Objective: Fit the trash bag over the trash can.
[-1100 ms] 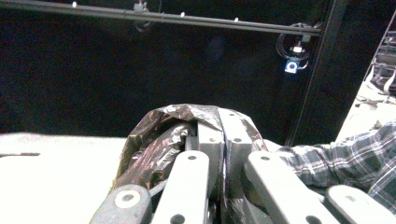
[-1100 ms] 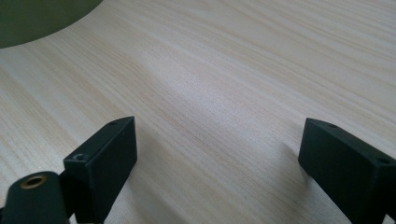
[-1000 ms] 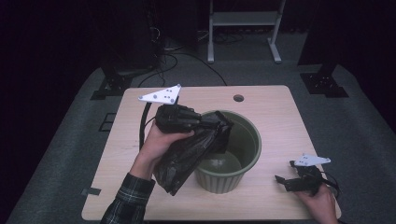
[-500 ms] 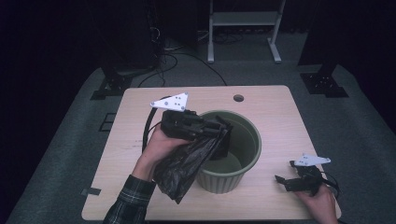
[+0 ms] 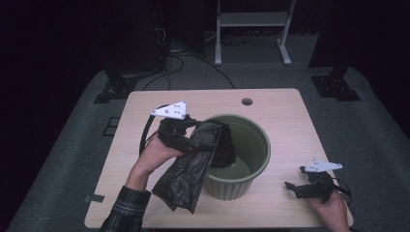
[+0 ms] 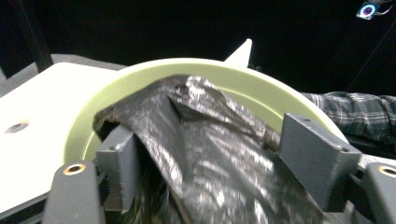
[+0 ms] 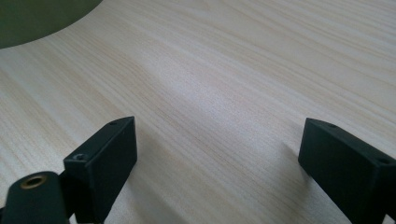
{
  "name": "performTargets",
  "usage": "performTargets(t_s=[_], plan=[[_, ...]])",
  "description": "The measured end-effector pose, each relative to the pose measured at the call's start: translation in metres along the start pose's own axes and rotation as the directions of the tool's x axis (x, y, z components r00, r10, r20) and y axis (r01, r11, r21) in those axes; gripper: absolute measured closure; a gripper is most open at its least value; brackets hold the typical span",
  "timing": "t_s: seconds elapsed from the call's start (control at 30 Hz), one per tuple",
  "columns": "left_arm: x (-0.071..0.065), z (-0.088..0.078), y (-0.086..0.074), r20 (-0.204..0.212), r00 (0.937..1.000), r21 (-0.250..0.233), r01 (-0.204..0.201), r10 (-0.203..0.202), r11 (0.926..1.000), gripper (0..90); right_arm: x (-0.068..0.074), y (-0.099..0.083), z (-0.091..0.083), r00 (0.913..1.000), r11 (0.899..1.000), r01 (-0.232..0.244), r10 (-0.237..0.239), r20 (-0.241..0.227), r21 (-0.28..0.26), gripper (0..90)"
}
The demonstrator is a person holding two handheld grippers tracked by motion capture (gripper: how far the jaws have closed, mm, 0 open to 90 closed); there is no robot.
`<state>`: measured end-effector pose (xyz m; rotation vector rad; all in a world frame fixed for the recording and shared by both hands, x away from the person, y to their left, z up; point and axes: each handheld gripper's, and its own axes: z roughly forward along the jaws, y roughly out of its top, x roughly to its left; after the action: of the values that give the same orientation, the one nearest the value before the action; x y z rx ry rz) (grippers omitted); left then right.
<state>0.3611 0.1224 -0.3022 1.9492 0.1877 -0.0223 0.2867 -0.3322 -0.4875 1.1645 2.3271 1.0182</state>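
A crumpled black plastic bag (image 5: 186, 171) drapes over the near-left rim of the olive-green round bin (image 5: 256, 140). Its top end lies inside the bin and its long lower part hangs outside down to the table. My left gripper (image 5: 196, 134) is at that rim; its jaws have just been opening. In the left gripper view the bag (image 6: 205, 121) lies loosely between the wide-apart jaws of this gripper (image 6: 210, 140), with the bin rim (image 6: 140, 70) behind. My right gripper (image 5: 291, 186) rests open on the table at the front right, with only bare wood between the jaws of this gripper (image 7: 219, 140).
The light wooden table (image 5: 280, 106) has a round cable hole (image 5: 247, 101) at the back. The bin's green wall (image 7: 37, 18) shows at the top left of the right gripper view. A dark floor, stands and cables surround the table.
The left hand has sunk a little towards the bin rim and its jaws have spread apart around the bag. The bag's top has slumped into the bin. The right hand has kept still.
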Motion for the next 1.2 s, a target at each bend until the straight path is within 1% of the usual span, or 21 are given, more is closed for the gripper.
performTargets(t_s=[0.07,0.13,0.2,0.27,0.33,0.37,0.63,0.7,0.8,1.03,1.2], plan=[[0.000,-0.004,-0.003,-0.008,1.0000,0.009,0.005,-0.005,0.9999,19.2,0.000,0.000,0.000,1.0000,1.000,0.000,0.000,0.000,0.000,10.1],[0.000,-0.009,-0.005,-0.009,0.9999,-0.007,0.008,-0.008,0.9999,17.1,0.000,0.000,0.000,1.0000,1.000,0.000,0.000,0.000,0.000,10.1],[0.000,-0.016,-0.008,-0.014,0.9998,-0.022,0.015,-0.016,0.9996,17.0,0.000,0.000,0.000,1.0000,1.000,0.000,0.000,0.000,0.000,10.1],[0.000,-0.022,-0.011,-0.024,0.9993,-0.039,0.026,-0.027,0.9989,14.2,0.000,0.000,0.000,1.0000,1.000,-0.001,0.001,0.001,0.000,10.1],[-0.001,-0.028,-0.013,-0.035,0.9990,-0.058,0.027,-0.029,0.9979,12.8,0.000,0.000,0.000,1.0000,1.000,0.000,0.000,0.001,0.000,10.1],[-0.001,-0.031,-0.015,-0.034,0.9988,-0.062,0.032,-0.034,0.9975,10.8,0.000,0.000,0.000,1.0000,1.000,0.000,0.000,0.001,0.000,10.0],[-0.009,-0.057,-0.029,-0.062,0.9969,-0.114,0.042,-0.049,0.9926,8.8,0.000,0.000,0.000,1.0000,1.000,0.000,0.000,0.000,0.000,9.9],[-0.012,-0.064,-0.034,-0.071,0.9961,-0.126,0.042,-0.051,0.9912,8.8,0.000,0.000,0.000,1.0000,1.000,0.000,0.000,0.000,0.000,9.9],[-0.020,-0.074,-0.041,-0.084,0.9954,-0.129,0.035,-0.046,0.9910,8.8,0.000,0.000,0.000,1.0000,1.000,0.000,0.000,0.000,0.000,10.0],[-0.037,-0.090,-0.061,-0.094,0.9942,-0.154,0.037,-0.051,0.9874,8.8,0.000,0.000,0.000,1.0000,1.000,0.000,0.000,0.001,0.000,10.0],[-0.048,-0.101,-0.076,-0.100,0.9931,-0.156,0.045,-0.061,0.9868,8.9,0.000,0.000,0.000,1.0000,1.000,0.000,0.000,0.001,0.000,10.0]])
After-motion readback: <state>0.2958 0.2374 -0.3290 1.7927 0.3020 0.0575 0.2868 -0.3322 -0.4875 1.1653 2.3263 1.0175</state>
